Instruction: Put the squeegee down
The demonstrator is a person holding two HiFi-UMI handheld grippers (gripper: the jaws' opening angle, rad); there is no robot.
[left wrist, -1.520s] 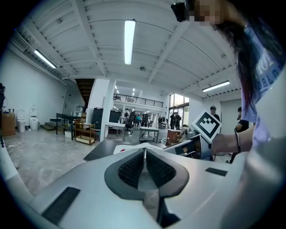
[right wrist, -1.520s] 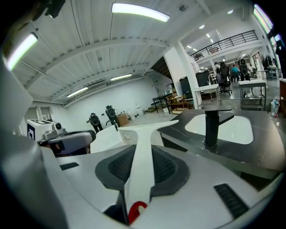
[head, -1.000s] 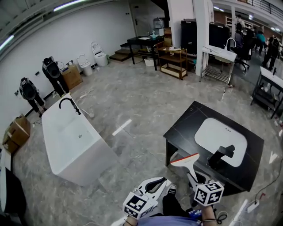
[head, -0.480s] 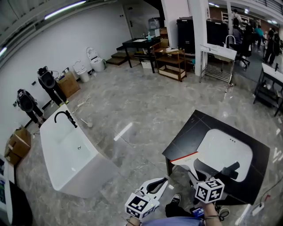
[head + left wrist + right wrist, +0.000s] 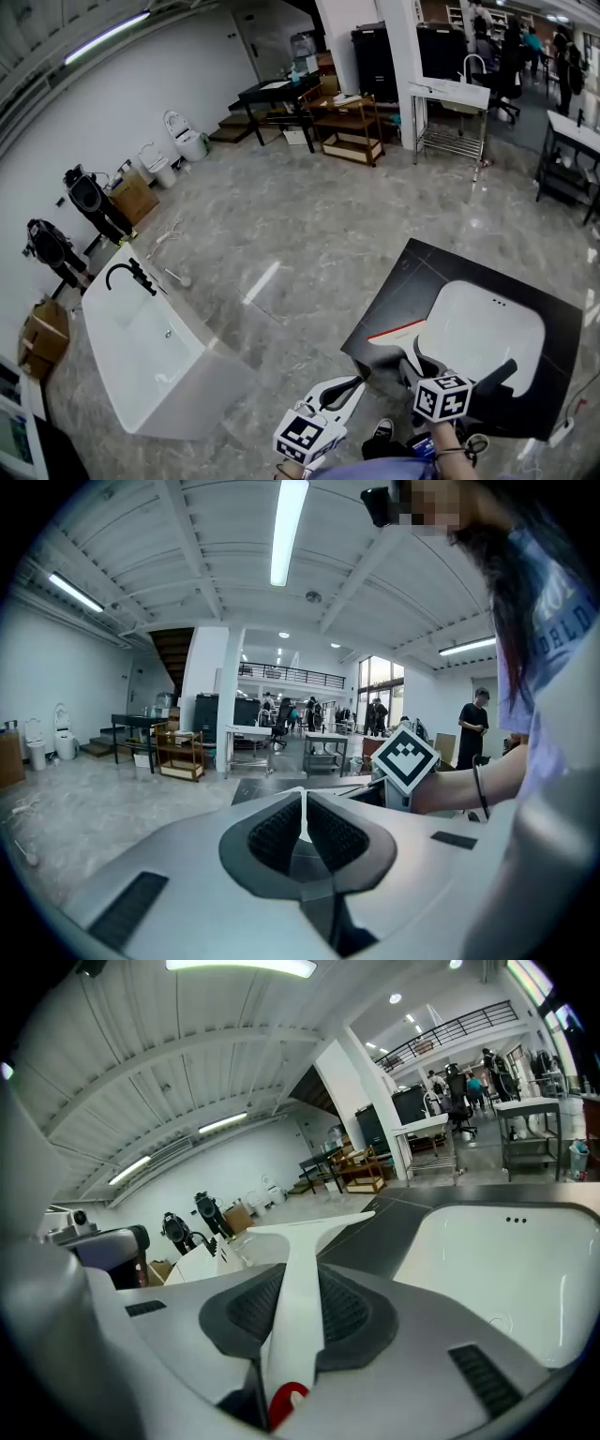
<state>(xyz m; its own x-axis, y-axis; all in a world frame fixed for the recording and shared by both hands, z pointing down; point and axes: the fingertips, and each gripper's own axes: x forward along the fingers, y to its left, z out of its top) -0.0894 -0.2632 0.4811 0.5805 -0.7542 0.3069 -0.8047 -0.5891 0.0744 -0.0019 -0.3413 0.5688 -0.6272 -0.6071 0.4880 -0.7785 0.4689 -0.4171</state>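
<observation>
Standing at the far left of the head view, a white bathtub [image 5: 155, 361] with a black tap [image 5: 125, 273] rests on the grey marbled floor [image 5: 309, 211], well apart from everything the person handles.

Near the bottom edge, left of centre, the left gripper [image 5: 345, 387] points up the picture over the floor, short of the black counter [image 5: 412, 279]. Its own view shows the left gripper [image 5: 302, 803] with the ribbed pads [image 5: 277, 833] drawn together to a thin slit and nothing between them.

To its right, the right gripper [image 5: 417, 367] is clamped on the white handle of the squeegee [image 5: 398, 335]. In the right gripper view the handle runs straight up between the dark pads [image 5: 349, 1309] of the right gripper [image 5: 295, 1297], both pressing its sides, and the squeegee [image 5: 305, 1241] widens to its crossbar beyond the fingertips. A red piece shows at the handle's near end.

From the head view the red-edged blade lies crosswise over the counter's near left corner, just left of the white basin [image 5: 487, 323] sunk into the top. Whether the blade touches the counter cannot be told.

Right of the gripper, a black faucet [image 5: 494, 374] stands at the basin's near edge. The right gripper view shows the basin [image 5: 497, 1269] to the right of the squeegee.
</observation>
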